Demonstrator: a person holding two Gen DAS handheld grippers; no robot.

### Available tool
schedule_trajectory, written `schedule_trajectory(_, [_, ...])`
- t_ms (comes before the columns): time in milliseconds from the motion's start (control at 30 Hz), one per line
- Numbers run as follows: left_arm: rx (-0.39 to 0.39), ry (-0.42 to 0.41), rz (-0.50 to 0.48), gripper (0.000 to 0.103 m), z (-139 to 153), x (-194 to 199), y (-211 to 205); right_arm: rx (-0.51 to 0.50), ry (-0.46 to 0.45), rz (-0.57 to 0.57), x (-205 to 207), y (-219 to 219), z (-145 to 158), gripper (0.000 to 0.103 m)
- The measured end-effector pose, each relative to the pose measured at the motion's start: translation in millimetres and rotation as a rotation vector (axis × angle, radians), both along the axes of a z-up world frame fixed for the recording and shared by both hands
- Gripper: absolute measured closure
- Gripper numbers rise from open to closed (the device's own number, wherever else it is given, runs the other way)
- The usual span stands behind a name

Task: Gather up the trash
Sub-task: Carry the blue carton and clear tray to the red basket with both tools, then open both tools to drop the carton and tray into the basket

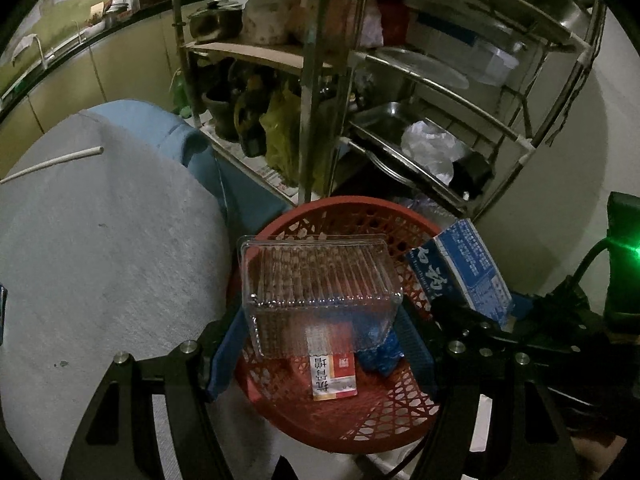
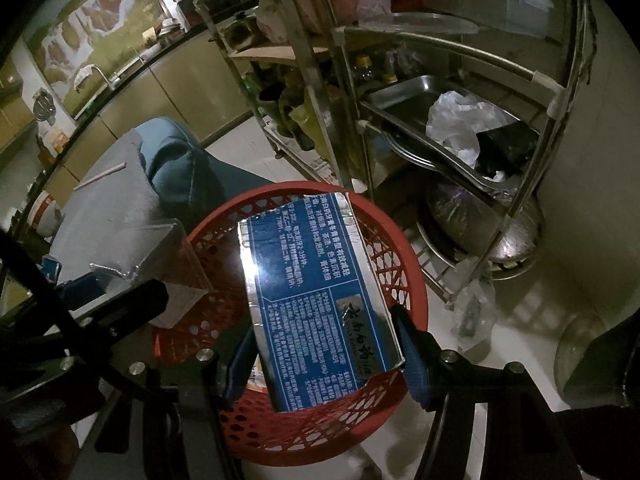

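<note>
A red plastic basket (image 1: pixel 360 416) stands on the floor below both grippers. My left gripper (image 1: pixel 320 344) is shut on a clear plastic clamshell container (image 1: pixel 320 276), its blue pads pressing both sides, and holds it over the basket. In the basket lie a small red and white box (image 1: pixel 334 376) and a crumpled blue wrapper (image 1: pixel 380 354). My right gripper (image 2: pixel 324 360) is shut on a blue and silver carton (image 2: pixel 316 296), tilted over the basket (image 2: pixel 320 432). The clear container (image 2: pixel 160 252) appears at the left of the right wrist view.
A grey table top (image 1: pixel 100 248) with a white stick (image 1: pixel 52 162) and a blue cloth (image 1: pixel 168 128) lies to the left. A steel rack (image 2: pixel 460 120) of trays, pots and bags stands behind the basket. A glass jar (image 2: pixel 580 356) sits on the floor at the right.
</note>
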State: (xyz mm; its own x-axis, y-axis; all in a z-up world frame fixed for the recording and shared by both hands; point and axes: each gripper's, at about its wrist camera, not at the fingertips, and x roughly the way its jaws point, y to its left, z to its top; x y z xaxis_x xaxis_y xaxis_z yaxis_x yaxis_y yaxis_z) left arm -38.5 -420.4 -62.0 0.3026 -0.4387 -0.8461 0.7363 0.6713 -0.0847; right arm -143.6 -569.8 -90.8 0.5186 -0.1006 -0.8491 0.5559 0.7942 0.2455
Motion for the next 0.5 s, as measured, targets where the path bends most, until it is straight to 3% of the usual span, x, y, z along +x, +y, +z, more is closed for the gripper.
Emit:
schedule_trajectory(400, [0.032,0.007,0.003,0.027,-3.9,3.3,-4.9,-0.002,0.032,0.001,4.7,-1.1,-5.0,0.035])
schedule_trajectory(500, [0.058,0.033,0.001,0.027,-7.8,6.0,-4.9,-0.008,0.05,-0.011,5.9,-1.9,-7.0,0.03])
